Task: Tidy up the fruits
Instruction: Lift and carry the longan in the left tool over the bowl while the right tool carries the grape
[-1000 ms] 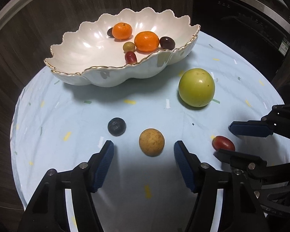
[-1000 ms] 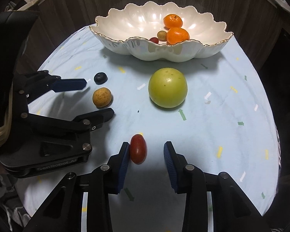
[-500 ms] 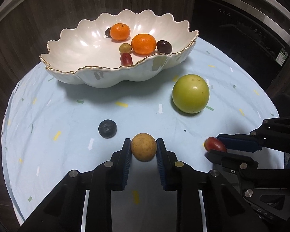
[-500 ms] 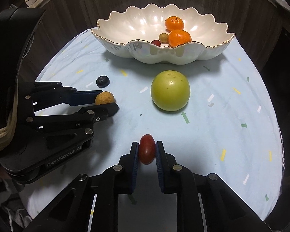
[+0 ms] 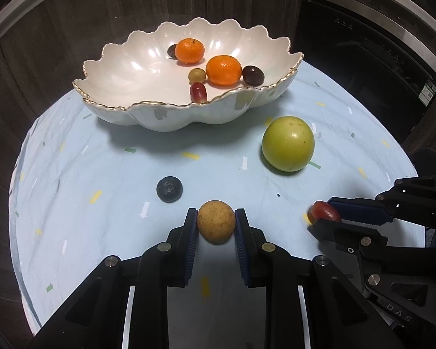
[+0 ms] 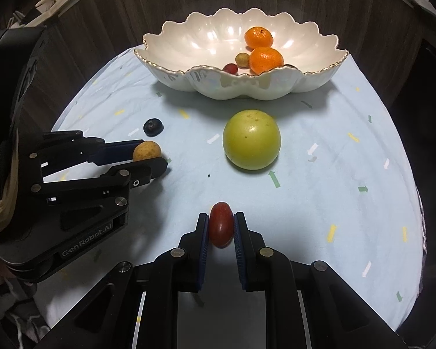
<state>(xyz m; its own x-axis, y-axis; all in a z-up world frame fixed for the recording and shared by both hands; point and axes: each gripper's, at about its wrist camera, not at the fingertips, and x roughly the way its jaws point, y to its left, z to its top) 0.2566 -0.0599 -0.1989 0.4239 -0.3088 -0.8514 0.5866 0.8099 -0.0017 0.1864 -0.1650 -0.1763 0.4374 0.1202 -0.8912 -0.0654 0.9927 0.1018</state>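
My left gripper is shut on a small tan round fruit, also seen in the right wrist view. My right gripper is shut on a red oval fruit, seen from the left wrist view too. A white scalloped bowl at the back of the table holds two oranges, and several small grapes. A large green fruit and a dark blueberry lie on the light blue cloth in front of the bowl.
The round table carries a light blue cloth with small coloured flecks. Dark wood panelling rises behind the bowl. The table edge curves close on the left and right.
One second ago both grippers were open around their fruits; both have closed on them. Both have since lifted slightly toward the bowl.
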